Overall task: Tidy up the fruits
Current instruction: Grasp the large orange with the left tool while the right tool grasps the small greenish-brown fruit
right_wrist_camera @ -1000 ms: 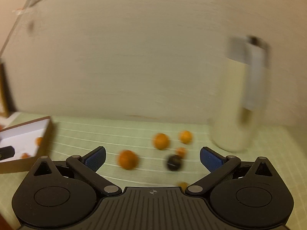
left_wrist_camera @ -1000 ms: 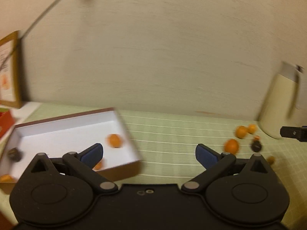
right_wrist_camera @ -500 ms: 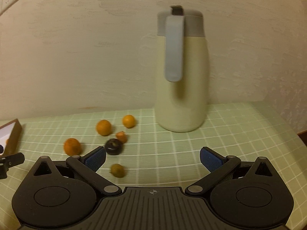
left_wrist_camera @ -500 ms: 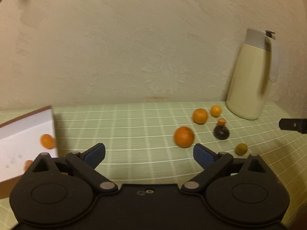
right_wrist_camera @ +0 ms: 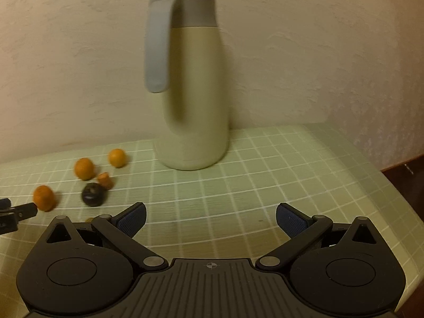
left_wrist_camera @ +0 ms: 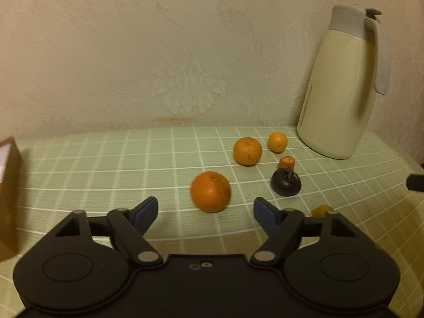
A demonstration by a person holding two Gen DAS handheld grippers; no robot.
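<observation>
The left gripper (left_wrist_camera: 206,210) is wide open and holds nothing; a big orange (left_wrist_camera: 210,191) lies on the green checked tablecloth (left_wrist_camera: 106,164) just in front of its fingers. The right gripper (right_wrist_camera: 211,218) is also wide open and empty (its view is a little blurred), facing the cream jug (right_wrist_camera: 194,122). The other fruits lie near the jug: two smaller oranges and a dark fruit (left_wrist_camera: 285,185).

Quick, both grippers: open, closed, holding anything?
Left gripper: open, empty, with the nearest orange just ahead between its fingers.
Right gripper: open, empty, facing the jug.
</observation>
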